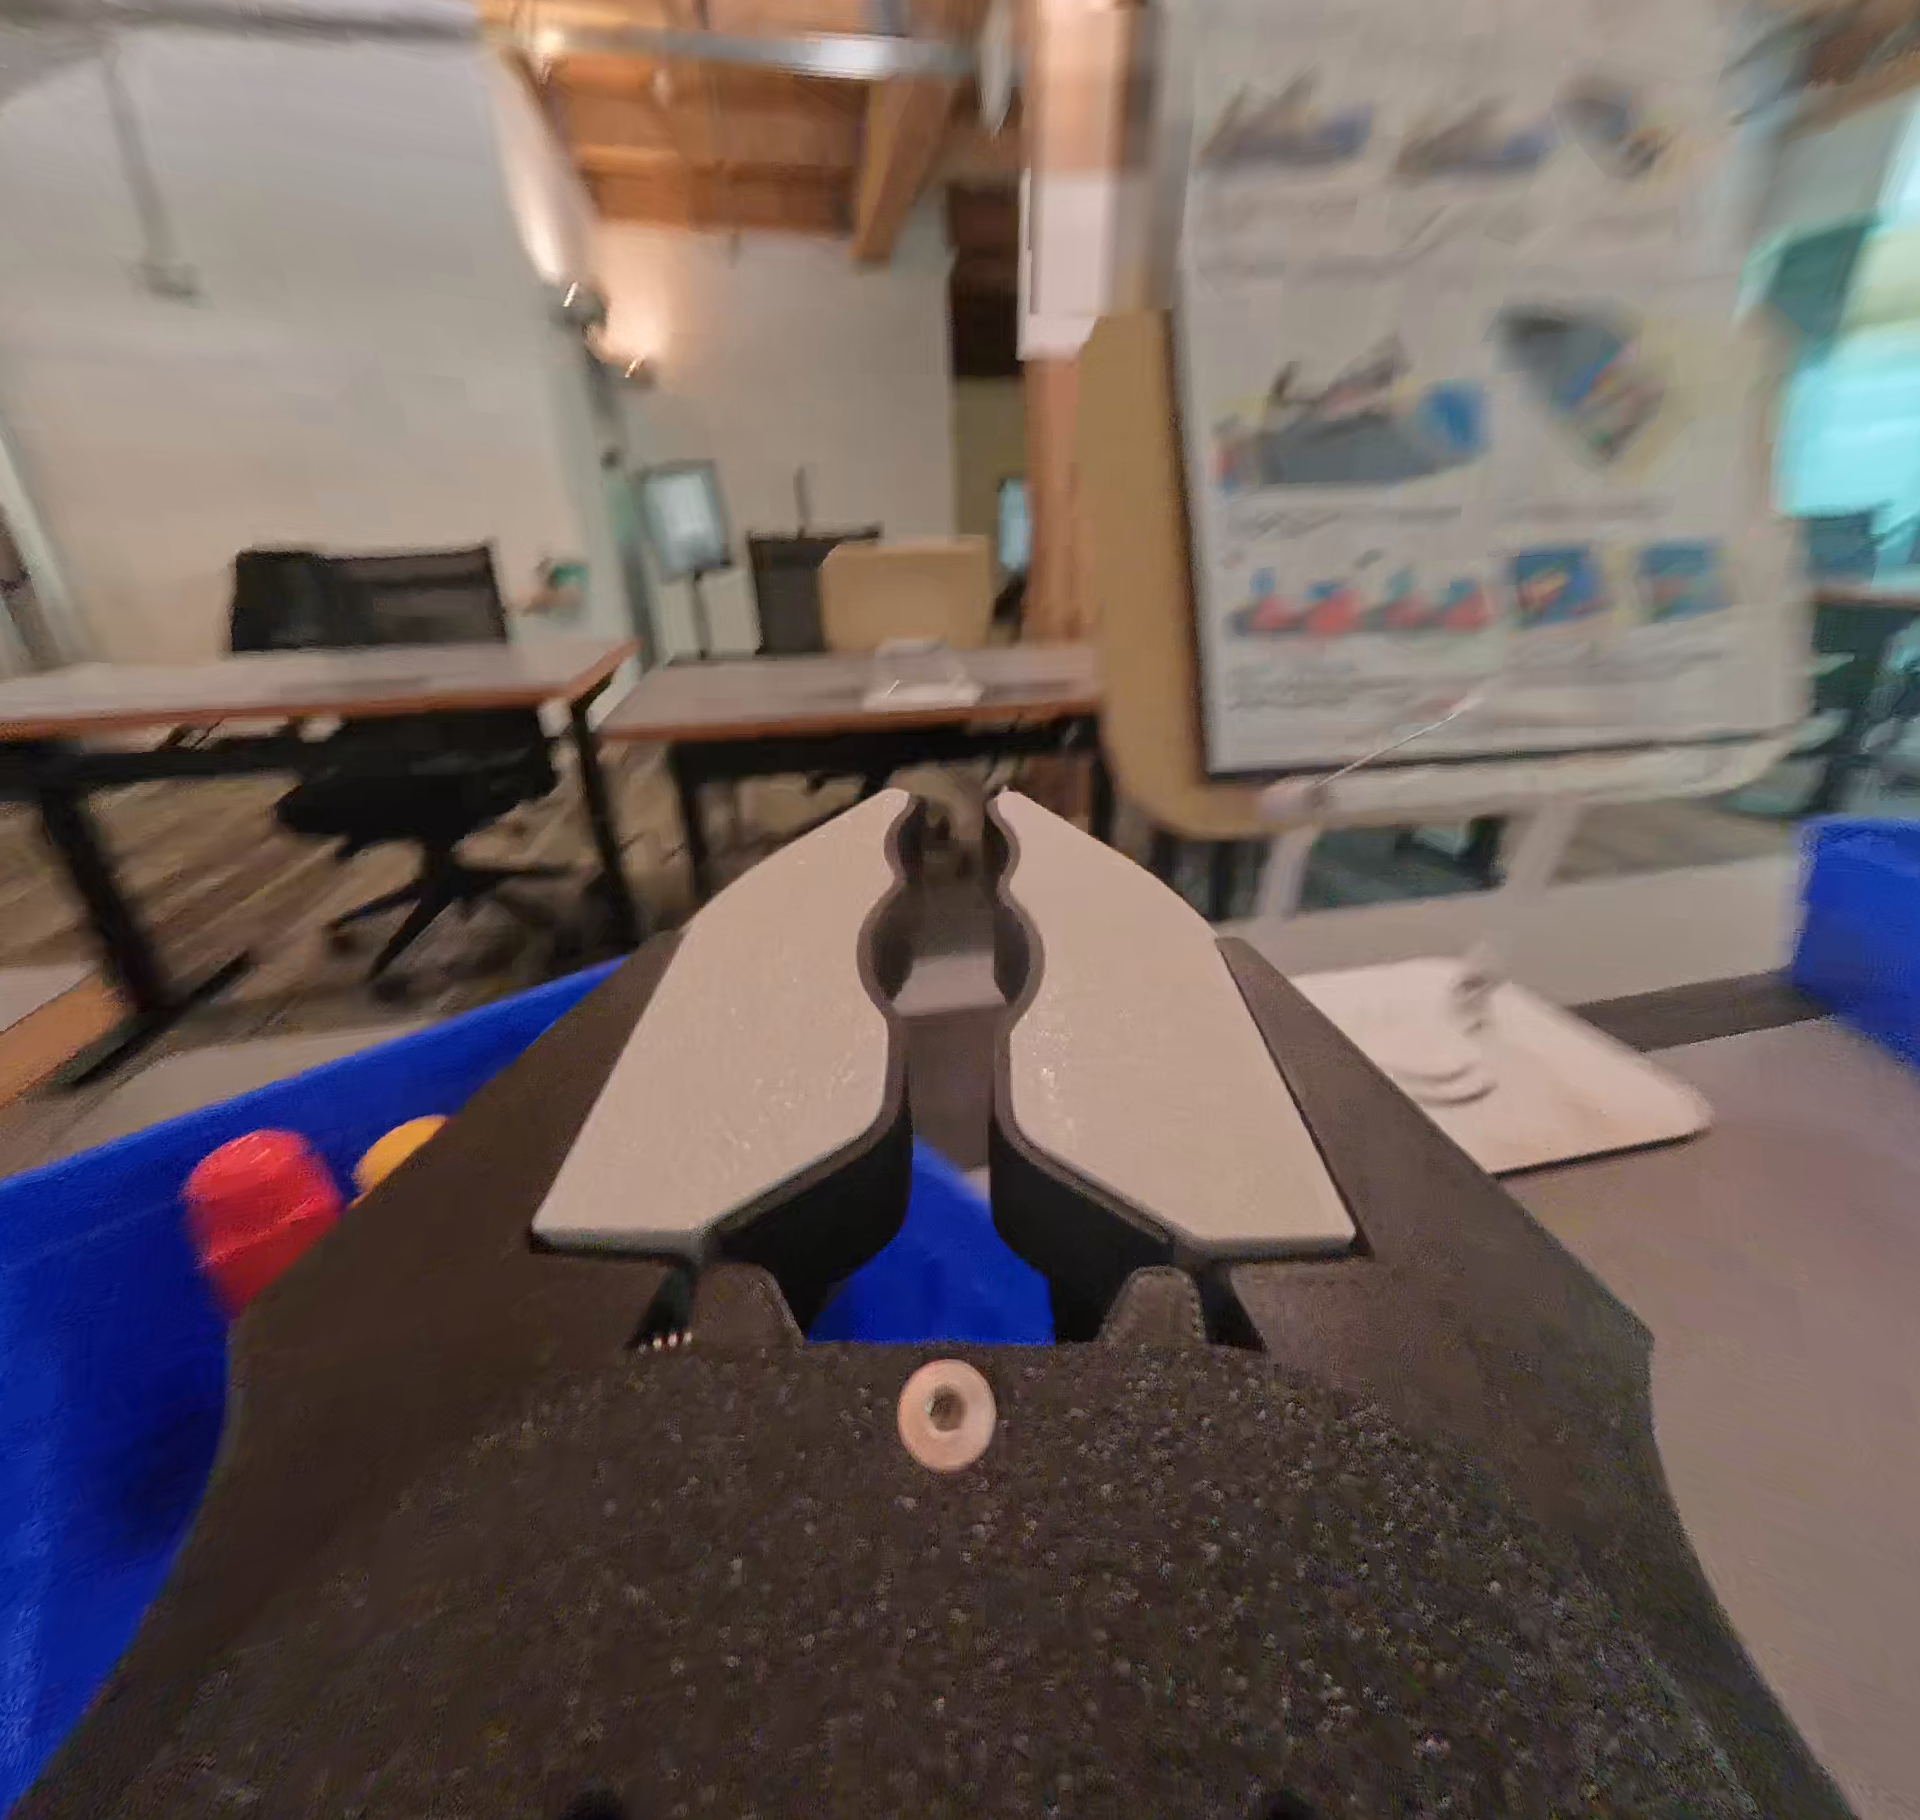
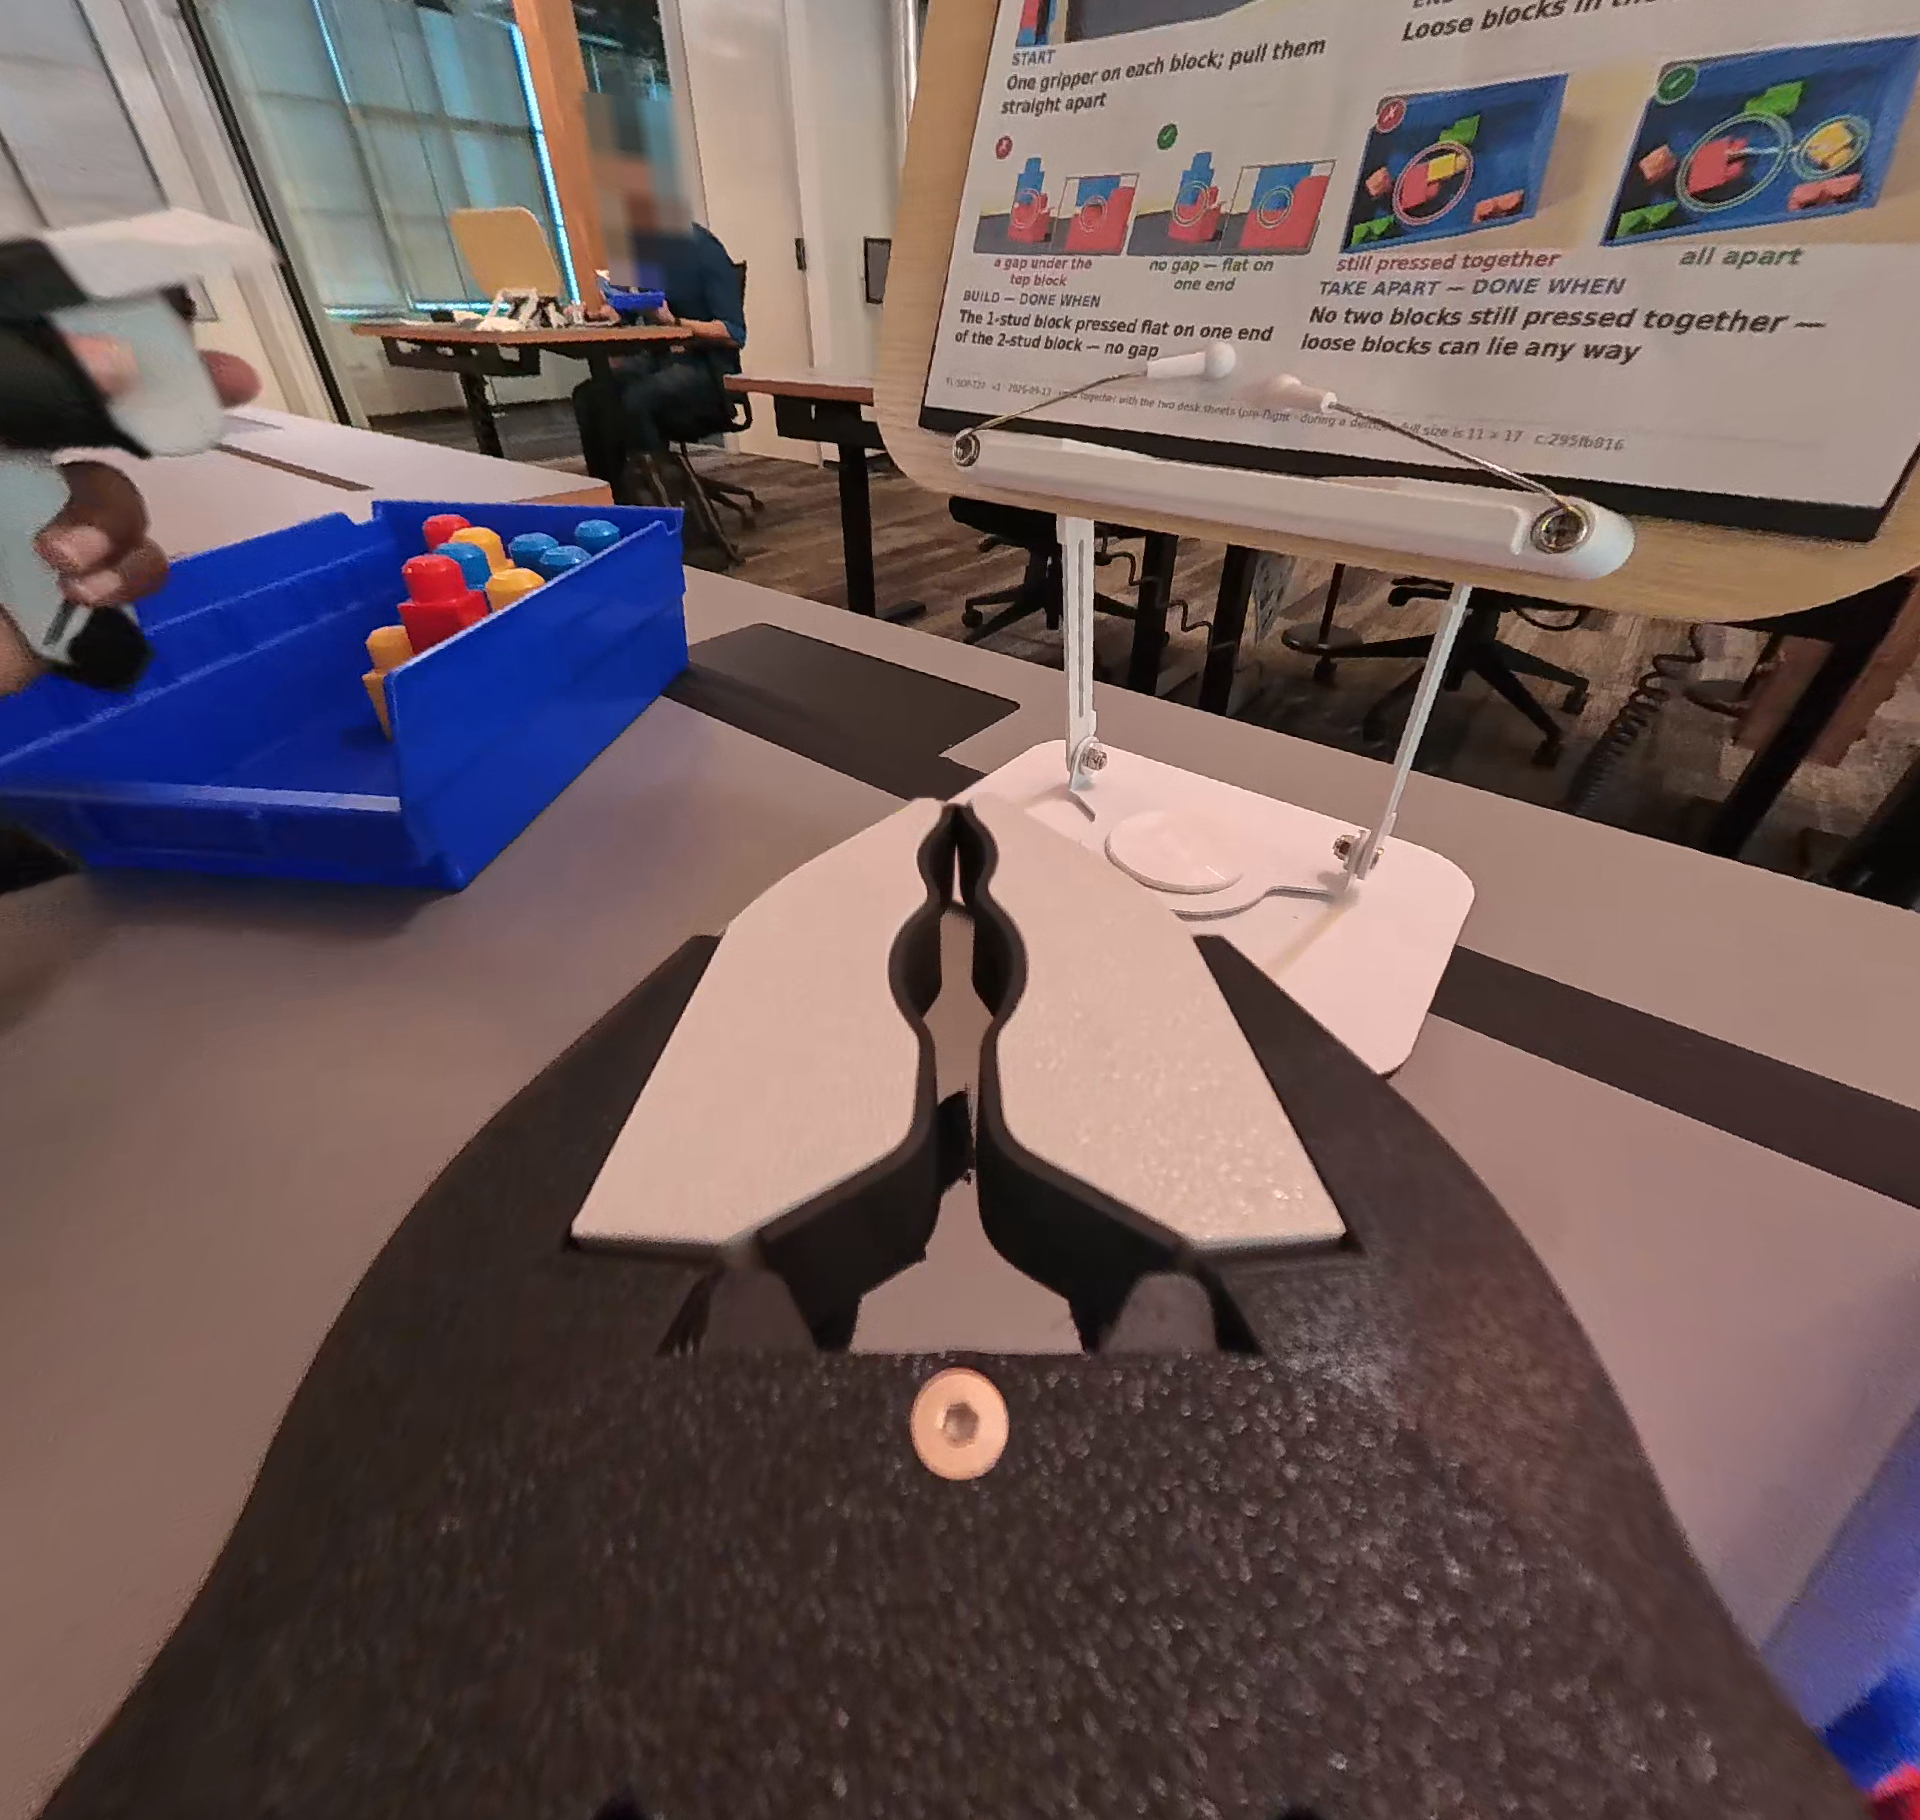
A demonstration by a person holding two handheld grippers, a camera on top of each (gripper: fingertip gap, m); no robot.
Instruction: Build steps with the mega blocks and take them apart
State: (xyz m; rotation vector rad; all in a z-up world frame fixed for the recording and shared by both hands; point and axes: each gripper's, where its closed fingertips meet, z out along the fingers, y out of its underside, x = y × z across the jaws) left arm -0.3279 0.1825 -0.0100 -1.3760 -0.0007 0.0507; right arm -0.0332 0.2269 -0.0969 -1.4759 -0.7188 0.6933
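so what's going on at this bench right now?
A person holds a gripper in each hand; neither grips anything. The left gripper hangs over the blue bin, slightly open. The right gripper is shut above the grey table. The mega blocks sit in the bin; no steps built outside it.

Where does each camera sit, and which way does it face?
Left wrist view: on the left gripper, above the blue bin, facing desks and the instruction board; own fingers only.
Right wrist view: on the right gripper, low over the table, facing the board's stand; own fingers, plus a hand at the left edge.
Shared: bin, blocks, board.
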